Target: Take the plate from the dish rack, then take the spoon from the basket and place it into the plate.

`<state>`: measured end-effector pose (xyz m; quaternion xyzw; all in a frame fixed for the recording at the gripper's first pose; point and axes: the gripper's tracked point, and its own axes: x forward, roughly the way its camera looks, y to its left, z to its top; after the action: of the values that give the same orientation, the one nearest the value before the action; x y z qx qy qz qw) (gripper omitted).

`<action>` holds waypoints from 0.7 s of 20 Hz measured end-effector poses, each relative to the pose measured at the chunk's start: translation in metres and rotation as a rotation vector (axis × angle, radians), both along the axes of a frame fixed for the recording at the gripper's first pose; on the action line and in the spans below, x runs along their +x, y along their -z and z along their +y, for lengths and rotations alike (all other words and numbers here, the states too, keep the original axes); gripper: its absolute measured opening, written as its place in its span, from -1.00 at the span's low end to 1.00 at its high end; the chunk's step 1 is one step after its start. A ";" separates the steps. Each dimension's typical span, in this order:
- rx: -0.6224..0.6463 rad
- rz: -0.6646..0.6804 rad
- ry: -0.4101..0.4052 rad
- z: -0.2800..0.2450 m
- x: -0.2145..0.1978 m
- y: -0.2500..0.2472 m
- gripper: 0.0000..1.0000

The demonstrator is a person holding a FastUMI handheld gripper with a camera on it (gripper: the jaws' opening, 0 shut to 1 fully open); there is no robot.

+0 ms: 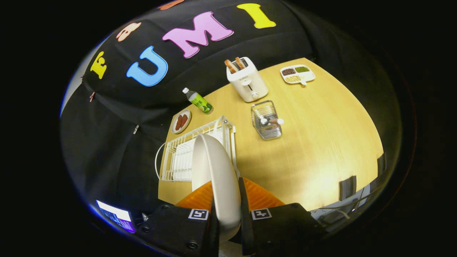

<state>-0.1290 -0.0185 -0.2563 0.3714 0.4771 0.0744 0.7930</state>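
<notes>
One hand-held gripper [228, 210], its two fingers closed edge-on against a cream plate [214, 171]; both fingers press on the plate's rim, and the plate stands upright between them, rising ahead of the fingertips. One white wire dish rack [180, 157], on the wooden worktop [321, 142], seen just behind and partly hidden by the plate; whether the plate touches the rack cannot be told. One wire basket [266, 119], further along the worktop beyond the fingers and clear of the rack, holding a spoon [271, 121] that lies across its upper part with the handle end pointing away from the rack. One cream toaster [247, 80], beyond the basket, with two slices of toast [234, 64] standing in its slots. One divided tray [297, 74], beside the toaster toward the worktop's far edge, with dark, green and pale contents in separate compartments. One green-labelled bottle [199, 101], lying tilted near the rack's far corner. One small dish [181, 121], just beside the bottle at the worktop's edge, carrying reddish-brown pieces. One lit screen [116, 215], low beside the gripper body, off the worktop.
</notes>
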 end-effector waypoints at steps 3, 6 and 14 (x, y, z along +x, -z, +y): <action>0.018 0.038 -0.002 -0.010 -0.030 0.048 -0.43; 0.084 0.089 0.004 -0.006 -0.050 0.097 -0.43; 0.197 0.167 0.092 0.008 -0.050 0.165 -0.43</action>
<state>-0.1787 -0.0105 -0.4218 0.4740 0.5141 0.0532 0.7129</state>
